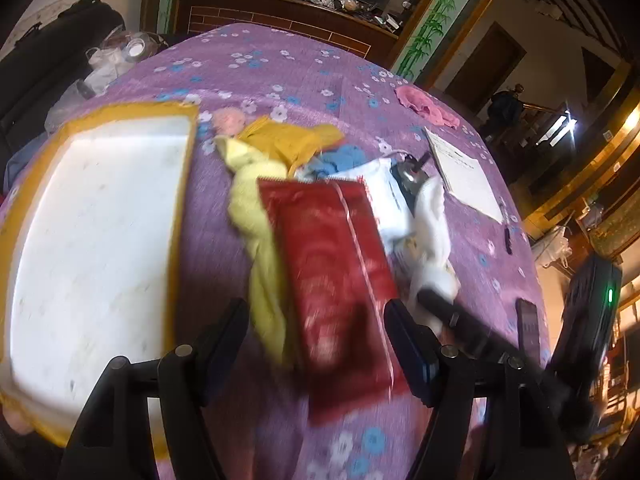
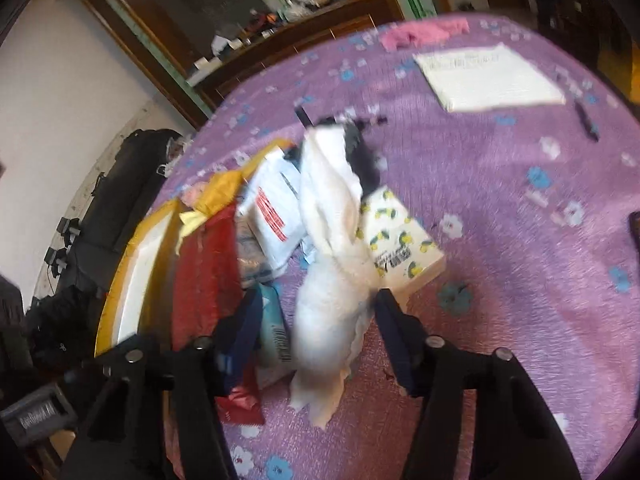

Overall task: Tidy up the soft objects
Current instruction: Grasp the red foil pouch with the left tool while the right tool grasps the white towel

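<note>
A pile of soft things lies on the purple flowered tablecloth (image 1: 304,72). In the left wrist view a red foil packet (image 1: 336,264) lies between the fingers of my open left gripper (image 1: 316,320), on a yellow cloth (image 1: 260,240). An orange cloth (image 1: 288,140), a blue cloth (image 1: 340,158) and a white cloth (image 1: 432,236) lie behind. In the right wrist view my right gripper (image 2: 316,320) is open, with the white cloth (image 2: 332,264) between its fingers; whether it touches is unclear. The red packet (image 2: 204,268) lies to the left.
An orange-rimmed white tray (image 1: 96,248) sits left of the pile. A lemon-print box (image 2: 400,240), a white mailer bag (image 2: 272,208), a paper sheet (image 2: 488,76), a pen (image 2: 586,120) and a pink cloth (image 2: 420,32) lie on the table. A phone (image 1: 528,324) lies right.
</note>
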Demonstrator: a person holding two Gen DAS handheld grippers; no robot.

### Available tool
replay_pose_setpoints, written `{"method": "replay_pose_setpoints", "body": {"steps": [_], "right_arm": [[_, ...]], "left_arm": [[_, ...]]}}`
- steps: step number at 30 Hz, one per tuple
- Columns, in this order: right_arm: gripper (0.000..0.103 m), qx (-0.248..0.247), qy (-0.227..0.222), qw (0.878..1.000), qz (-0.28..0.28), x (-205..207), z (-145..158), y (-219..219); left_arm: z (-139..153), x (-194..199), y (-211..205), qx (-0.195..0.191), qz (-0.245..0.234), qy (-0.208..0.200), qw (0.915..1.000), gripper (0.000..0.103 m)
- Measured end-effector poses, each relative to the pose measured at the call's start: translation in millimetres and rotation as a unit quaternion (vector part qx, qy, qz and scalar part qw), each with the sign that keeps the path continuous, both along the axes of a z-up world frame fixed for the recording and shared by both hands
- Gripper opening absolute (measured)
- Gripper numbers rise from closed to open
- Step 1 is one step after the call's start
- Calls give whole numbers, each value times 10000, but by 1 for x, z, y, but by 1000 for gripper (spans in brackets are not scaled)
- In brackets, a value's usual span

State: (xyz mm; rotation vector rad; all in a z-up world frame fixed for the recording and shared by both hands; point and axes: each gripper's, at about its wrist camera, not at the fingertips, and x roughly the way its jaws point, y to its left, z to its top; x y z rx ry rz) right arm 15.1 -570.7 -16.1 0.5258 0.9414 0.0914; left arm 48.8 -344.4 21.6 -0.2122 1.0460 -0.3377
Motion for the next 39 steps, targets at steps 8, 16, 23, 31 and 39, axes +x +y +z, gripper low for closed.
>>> {"method": "replay_pose_setpoints", "body": {"steps": [8,16,23,31,39], "right_arm": [[36,-119,-195,9997,97,-4,-18,7],[33,27,-410,9991,72,-10,-17,3],[32,-40,-946,9955,-27,-25,-5,3],[32,-47,-1084,9940,138,-30,7,14],[33,279,-1423,9822,1192,-26,59,93]], "left_arm": [[-17,17,-34,260,-165,155,9994,74],[-36,21,-20,-128,40,593,9981,51],[-13,-14,9,-904,13,438,9949,46],[20,-40,45,-1683,-163,295,9852,46],[55,-51,127,-1156,533,-156,9917,46]]}}
